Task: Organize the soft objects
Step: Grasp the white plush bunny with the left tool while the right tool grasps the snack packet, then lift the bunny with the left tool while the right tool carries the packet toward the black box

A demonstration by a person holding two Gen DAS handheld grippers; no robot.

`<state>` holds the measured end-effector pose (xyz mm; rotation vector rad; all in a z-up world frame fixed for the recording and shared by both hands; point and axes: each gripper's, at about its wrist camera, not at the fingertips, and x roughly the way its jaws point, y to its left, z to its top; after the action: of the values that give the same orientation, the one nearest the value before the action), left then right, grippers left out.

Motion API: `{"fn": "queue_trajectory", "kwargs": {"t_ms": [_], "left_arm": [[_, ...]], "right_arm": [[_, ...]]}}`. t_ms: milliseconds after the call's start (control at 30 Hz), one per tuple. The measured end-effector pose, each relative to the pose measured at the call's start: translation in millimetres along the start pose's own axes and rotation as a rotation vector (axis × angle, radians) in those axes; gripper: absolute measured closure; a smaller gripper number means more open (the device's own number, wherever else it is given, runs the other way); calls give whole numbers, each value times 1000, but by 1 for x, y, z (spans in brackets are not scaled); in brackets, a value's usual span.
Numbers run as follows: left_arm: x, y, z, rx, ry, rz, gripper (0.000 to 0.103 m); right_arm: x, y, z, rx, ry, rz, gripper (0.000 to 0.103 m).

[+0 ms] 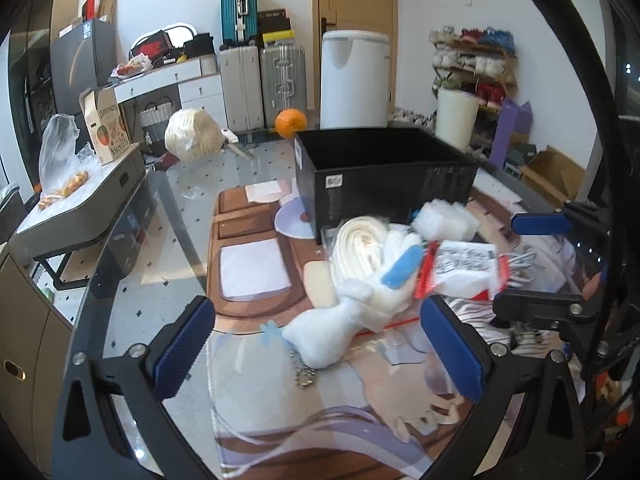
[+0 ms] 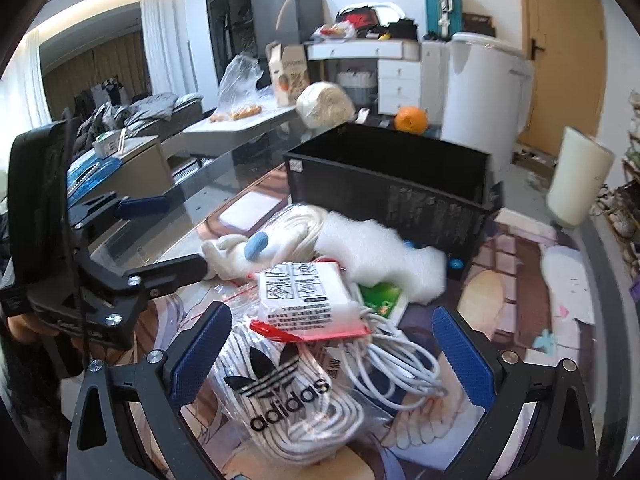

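Pile of soft stuff sits on the glass table [image 1: 168, 216], just near of the black box [image 1: 384, 168], which looks empty from here. Nothing sorted yet, so I read this as the first pick.

Left gripper [image 1: 320, 348]: jaws wide, holding nothing, the white plush toy [image 1: 340, 320] lying between them, its near end closest. Right gripper [image 2: 332, 356]: also wide, empty, straddling the bagged striped socks [image 2: 288, 392] and a coil of white cable [image 2: 400, 364]. A bagged white pack with a red strip [image 2: 308, 304] lies on top, touching both.

Next move, my guess: each gripper drops and closes on its item, then carries it far into the box. Plush is the easier grab: squeeze its narrow part. On the right, slippery bag plus loose cable loops could snag or drag the pack along; close on the socks alone.
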<state>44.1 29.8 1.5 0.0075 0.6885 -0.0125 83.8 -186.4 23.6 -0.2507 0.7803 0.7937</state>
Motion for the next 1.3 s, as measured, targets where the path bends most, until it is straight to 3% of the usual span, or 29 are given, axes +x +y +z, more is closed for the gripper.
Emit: {"fn": "queue_trajectory", "kwargs": {"t_ms": [233,400,633,800,933,1067,1200,1300], "left_arm": [[5,12,-3,-26,14,-39,0],[10,12,-2,-7,24,-60,0],[16,10,1,4,48,-110,0],[21,6,4,22,76,-114,2],[27,3,5,41,104,-128,11],[39,-4,7,82,162,-125,30],[44,-8,7,114,186,-112,42],[44,-11,7,129,185,-129,56]], "right_arm": [[16,1,8,-4,24,31,7],[26,2,11,-5,53,46,20],[19,6,8,-20,29,67,48],[-5,6,2,-32,-28,52,48],[-21,1,-3,-5,-55,51,48],[-27,1,-4,-11,-64,48,48],[-32,-2,-6,-6,-71,49,48],[-35,-4,-8,-5,-71,48,48]]}}
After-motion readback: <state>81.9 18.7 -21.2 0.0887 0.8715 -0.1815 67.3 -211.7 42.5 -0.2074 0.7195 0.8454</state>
